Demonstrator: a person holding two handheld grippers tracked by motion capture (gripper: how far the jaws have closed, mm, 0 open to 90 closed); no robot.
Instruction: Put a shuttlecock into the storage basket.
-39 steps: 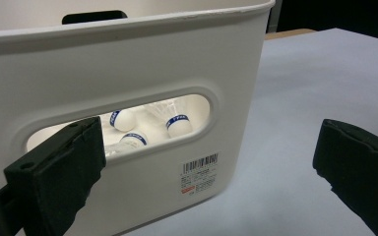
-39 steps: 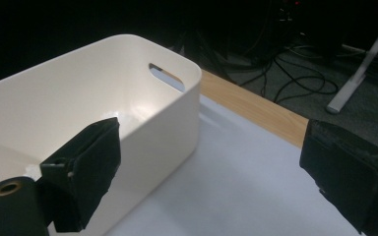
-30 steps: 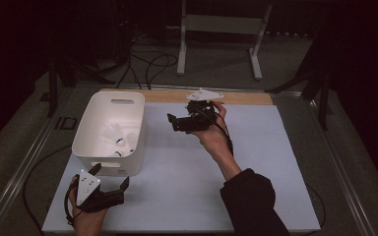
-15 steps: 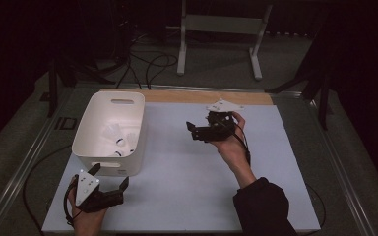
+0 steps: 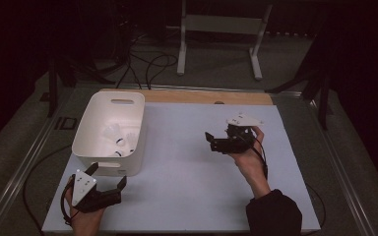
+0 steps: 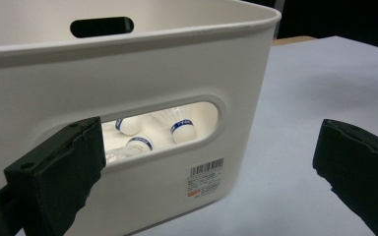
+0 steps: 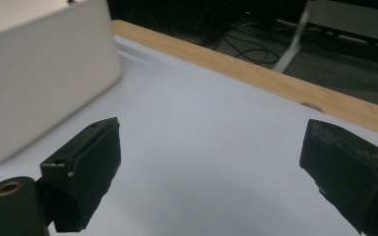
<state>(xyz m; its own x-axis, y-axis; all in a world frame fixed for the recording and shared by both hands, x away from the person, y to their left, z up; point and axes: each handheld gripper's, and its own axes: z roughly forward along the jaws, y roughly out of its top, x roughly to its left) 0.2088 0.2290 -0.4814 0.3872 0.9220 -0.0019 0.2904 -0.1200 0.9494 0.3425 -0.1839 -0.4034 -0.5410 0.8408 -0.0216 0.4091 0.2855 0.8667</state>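
Note:
A white plastic bin (image 5: 128,105) stands at the table's left, with a few white shuttlecocks (image 5: 116,138) with blue bands inside. My left gripper (image 5: 108,175) is open at the near left corner, just in front of the bin's near wall. In the left gripper view the shuttlecocks (image 6: 182,129) show through the handle slot of the bin (image 6: 128,64), and the left gripper (image 6: 209,147) holds nothing. My right gripper (image 5: 212,141) is held open above the table's right middle, pointing left toward the bin. In the right gripper view the right gripper (image 7: 214,147) is spread over bare white table.
A white sheet covers the table (image 5: 187,177), with a wooden strip (image 5: 202,97) along its far edge. Beyond it are a metal stand (image 5: 216,24) and cables (image 5: 147,61) on a dark floor. The bin's corner (image 7: 44,73) shows at the upper left of the right gripper view.
My right gripper has moved right and nearer to the person, away from the bin, staying open. The left gripper and the bin have not moved.

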